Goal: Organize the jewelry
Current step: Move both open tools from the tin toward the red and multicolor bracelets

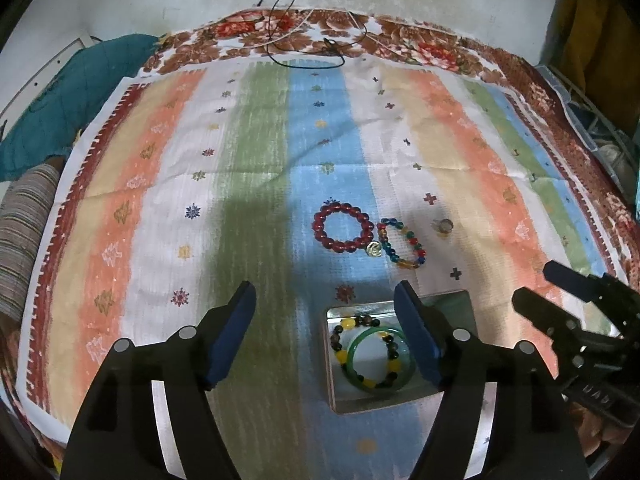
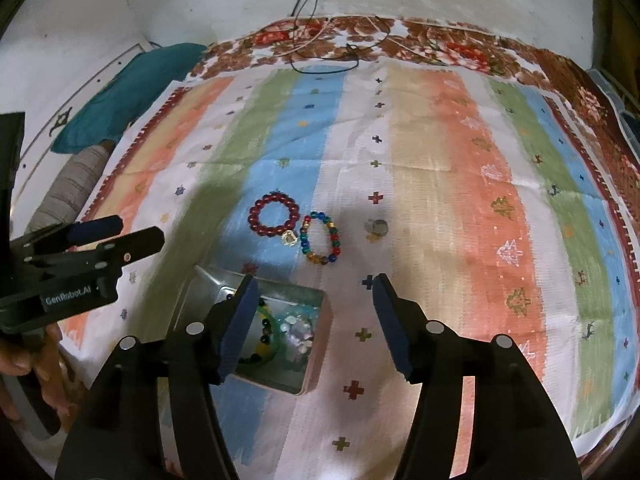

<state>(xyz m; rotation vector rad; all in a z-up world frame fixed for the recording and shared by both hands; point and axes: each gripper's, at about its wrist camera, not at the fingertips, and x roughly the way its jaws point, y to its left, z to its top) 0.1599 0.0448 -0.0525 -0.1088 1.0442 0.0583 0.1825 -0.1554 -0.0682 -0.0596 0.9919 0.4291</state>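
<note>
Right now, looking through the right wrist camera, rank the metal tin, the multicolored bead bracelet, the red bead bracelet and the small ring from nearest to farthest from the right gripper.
1. metal tin, just below-left of the right gripper, partly behind its left finger.
2. multicolored bead bracelet, straight ahead.
3. red bead bracelet, ahead-left, and small ring, ahead-right: too close to call.

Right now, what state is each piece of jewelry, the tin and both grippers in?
Left gripper: jaws open, empty.
Right gripper: jaws open, empty.
Metal tin: open, lidless.
Green bangle: in tin.
Yellow-and-dark bead bracelet: in tin.
Red bead bracelet: on cloth.
Multicolor bead bracelet: on cloth.
Small ring: on cloth.
</note>
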